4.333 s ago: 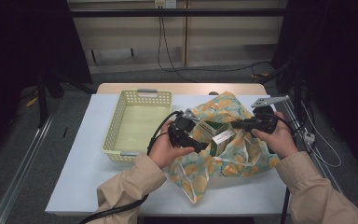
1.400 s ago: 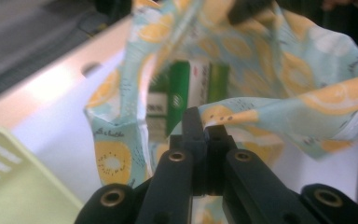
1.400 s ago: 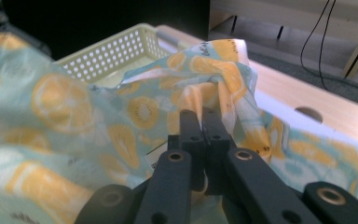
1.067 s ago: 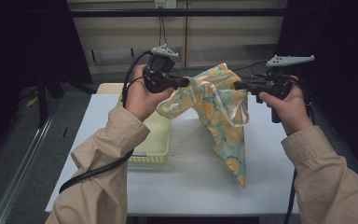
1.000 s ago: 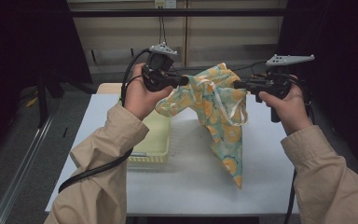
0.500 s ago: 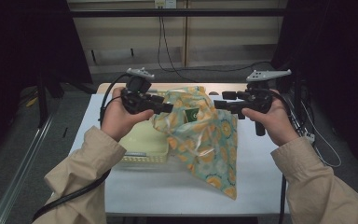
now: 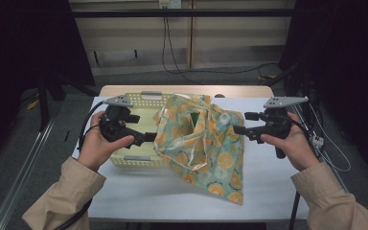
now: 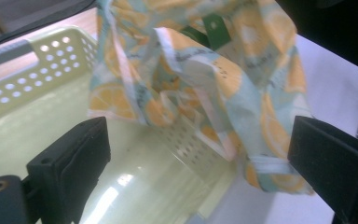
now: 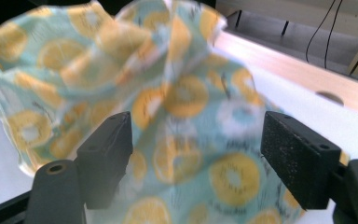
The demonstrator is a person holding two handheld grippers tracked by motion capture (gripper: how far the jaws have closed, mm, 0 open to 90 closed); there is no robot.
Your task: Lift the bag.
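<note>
High view: the bag [image 7: 199,139] is released, draped half over the basket [image 7: 124,160] rim, half on the bench [image 7: 148,191]. Left tongs [image 7: 149,137] and right tongs [image 7: 236,129] have just been opening; both stand apart, nothing between them. Judged remaining: getting the bag fully inside.

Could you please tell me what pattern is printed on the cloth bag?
The cloth bag has orange citrus slices on pale teal, clearest in the right gripper view.

Matt printed cloth bag [image 7: 199,139], glossy perforated plastic basket [image 7: 135,160]
</note>
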